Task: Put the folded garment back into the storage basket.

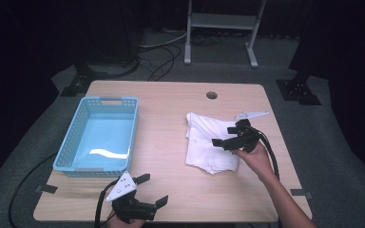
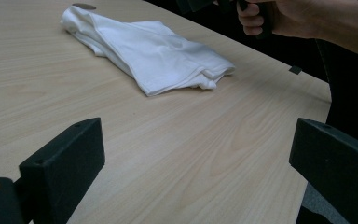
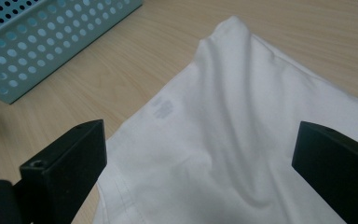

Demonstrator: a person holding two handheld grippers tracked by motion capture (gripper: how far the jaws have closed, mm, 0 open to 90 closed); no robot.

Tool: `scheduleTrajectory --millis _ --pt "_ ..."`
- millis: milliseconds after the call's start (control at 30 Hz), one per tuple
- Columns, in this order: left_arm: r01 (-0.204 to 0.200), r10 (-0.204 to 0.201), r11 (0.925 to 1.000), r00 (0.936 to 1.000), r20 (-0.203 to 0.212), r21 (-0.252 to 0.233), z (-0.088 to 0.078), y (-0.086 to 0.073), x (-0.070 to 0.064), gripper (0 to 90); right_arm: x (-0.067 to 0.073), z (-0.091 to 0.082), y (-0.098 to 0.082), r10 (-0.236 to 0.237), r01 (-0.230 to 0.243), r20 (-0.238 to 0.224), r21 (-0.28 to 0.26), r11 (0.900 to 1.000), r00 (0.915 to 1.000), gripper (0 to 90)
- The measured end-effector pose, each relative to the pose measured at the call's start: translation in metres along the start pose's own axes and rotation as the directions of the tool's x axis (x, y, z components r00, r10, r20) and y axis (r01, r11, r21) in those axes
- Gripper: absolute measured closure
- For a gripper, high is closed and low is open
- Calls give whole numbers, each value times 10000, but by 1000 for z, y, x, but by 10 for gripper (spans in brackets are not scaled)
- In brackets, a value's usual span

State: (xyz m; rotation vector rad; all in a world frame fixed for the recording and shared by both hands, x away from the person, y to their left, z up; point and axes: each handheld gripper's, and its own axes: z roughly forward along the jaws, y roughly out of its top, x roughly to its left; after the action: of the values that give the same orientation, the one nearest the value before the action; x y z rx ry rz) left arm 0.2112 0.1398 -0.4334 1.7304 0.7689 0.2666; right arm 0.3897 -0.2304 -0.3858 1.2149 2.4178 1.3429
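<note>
A folded white cloth (image 1: 204, 142) lies on the right half of the wooden table (image 1: 171, 109). My right gripper (image 1: 224, 136) hovers over its right edge, jaws open, nothing between them. Through the right gripper view the cloth (image 3: 242, 130) spreads just under the open gripper (image 3: 198, 158), with a faint printed label near its fold. My left gripper (image 1: 153, 190) stands open near the table's front edge, well clear of the cloth. The left gripper view looks between its open jaws at the cloth (image 2: 158, 51) farther off, with the person's right hand (image 2: 284, 18) beyond.
A light blue perforated basket (image 1: 69, 142) sits on the table's left side, nothing inside; its wall (image 3: 42, 37) appears at the upper left of the right gripper view. A round hole (image 1: 212, 95) is near the far edge. A metal stand (image 1: 221, 21) is behind the table.
</note>
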Motion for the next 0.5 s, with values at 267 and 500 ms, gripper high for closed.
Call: scheduleTrajectory --millis 267,500 --pt "-38 38 10000 10000 26 52 1 0 0 30 -2 7 15 -200 198 83 254 9995 9998 29" --pt "-36 36 10000 10000 30 25 0 0 0 30 -4 12 22 -303 294 177 531 9982 9994 30"
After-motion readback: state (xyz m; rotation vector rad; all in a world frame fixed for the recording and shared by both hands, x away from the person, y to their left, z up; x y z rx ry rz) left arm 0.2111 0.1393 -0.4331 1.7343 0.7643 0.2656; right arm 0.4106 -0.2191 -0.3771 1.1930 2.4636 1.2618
